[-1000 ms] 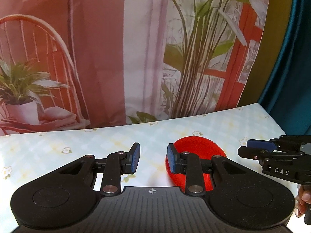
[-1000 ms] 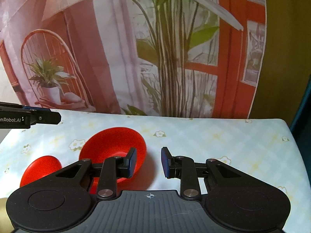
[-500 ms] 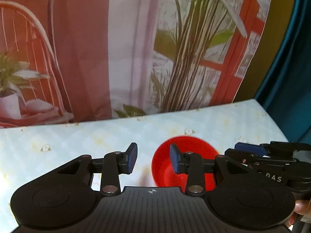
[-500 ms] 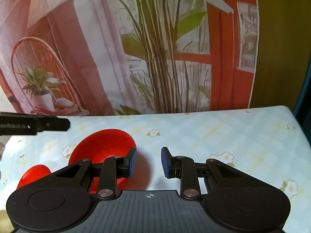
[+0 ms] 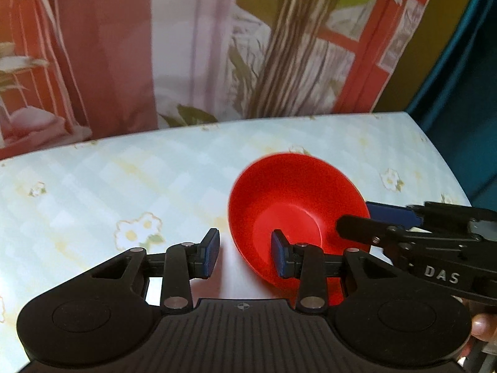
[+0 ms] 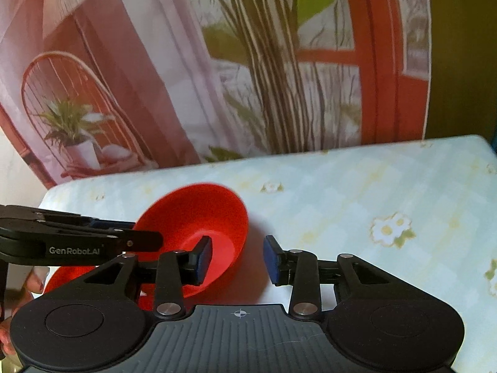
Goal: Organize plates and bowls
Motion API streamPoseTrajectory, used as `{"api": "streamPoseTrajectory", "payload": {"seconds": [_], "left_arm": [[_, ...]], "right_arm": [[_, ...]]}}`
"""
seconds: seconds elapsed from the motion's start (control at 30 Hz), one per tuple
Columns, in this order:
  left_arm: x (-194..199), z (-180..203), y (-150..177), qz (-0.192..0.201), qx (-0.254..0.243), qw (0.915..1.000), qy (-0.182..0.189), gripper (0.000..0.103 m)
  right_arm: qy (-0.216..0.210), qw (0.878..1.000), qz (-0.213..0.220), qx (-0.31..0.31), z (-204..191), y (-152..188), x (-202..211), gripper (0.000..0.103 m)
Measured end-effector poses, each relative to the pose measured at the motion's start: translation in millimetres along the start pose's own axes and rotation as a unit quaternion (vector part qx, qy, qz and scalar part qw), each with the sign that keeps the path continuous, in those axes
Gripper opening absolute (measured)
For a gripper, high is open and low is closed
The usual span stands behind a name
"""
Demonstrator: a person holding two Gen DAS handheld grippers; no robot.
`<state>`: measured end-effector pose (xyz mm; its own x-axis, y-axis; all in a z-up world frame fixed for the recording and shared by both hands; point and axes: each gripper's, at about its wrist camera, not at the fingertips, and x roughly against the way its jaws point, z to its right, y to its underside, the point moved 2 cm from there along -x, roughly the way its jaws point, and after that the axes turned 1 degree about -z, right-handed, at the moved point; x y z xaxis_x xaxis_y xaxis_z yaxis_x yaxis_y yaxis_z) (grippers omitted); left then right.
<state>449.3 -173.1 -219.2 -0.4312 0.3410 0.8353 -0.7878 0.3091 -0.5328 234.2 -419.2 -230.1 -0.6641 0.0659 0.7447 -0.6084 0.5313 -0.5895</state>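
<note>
A red bowl sits on the flowered tablecloth, also in the right wrist view. My left gripper is open, straddling the bowl's near-left rim, its right finger inside the bowl. My right gripper is open, straddling the bowl's right rim, its left finger inside. Each gripper shows in the other's view: the right one at the bowl's right edge, the left one at its left edge. A second red dish lies low left, mostly hidden behind the grippers.
The table carries a pale checked cloth with daisies. A printed backdrop of plants and a red door hangs right behind it. The table's right edge meets a dark teal curtain.
Both grippers have moved in and down toward the red bowl; each now has one finger inside it. The jaws have stayed open.
</note>
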Motion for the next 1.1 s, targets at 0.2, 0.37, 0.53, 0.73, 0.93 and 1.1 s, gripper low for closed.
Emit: {"api": "streamPoseTrajectory", "payload": {"seconds": [0.2, 0.37, 0.53, 0.73, 0.93, 1.1], "left_arm": [[-3, 1, 6, -0.006, -0.007, 0.9999, 0.008, 0.024], [0, 4, 6, -0.001, -0.013, 0.9999, 0.004, 0.022], [10, 7, 4, 0.012, -0.014, 0.9998, 0.001, 0.022], [29, 16, 0, 0.031, -0.022, 0.9993, -0.003, 0.022], [47, 21, -2, 0.047, -0.024, 0.9986, -0.004, 0.022], [66, 25, 1, 0.061, -0.028, 0.9977, -0.002, 0.022]], "right_arm": [[-0.014, 1.0, -0.007, -0.013, 1, 7, -7, 0.02], [-0.015, 1.0, -0.003, -0.008, -3, 5, -6, 0.017], [-0.015, 1.0, 0.004, -0.009, -4, 4, -1, 0.015], [-0.013, 1.0, 0.023, -0.002, -9, -3, 13, 0.015], [-0.011, 0.999, 0.038, 0.0, -15, -10, 30, 0.015], [-0.009, 0.999, 0.045, 0.006, -22, -14, 44, 0.015]]}}
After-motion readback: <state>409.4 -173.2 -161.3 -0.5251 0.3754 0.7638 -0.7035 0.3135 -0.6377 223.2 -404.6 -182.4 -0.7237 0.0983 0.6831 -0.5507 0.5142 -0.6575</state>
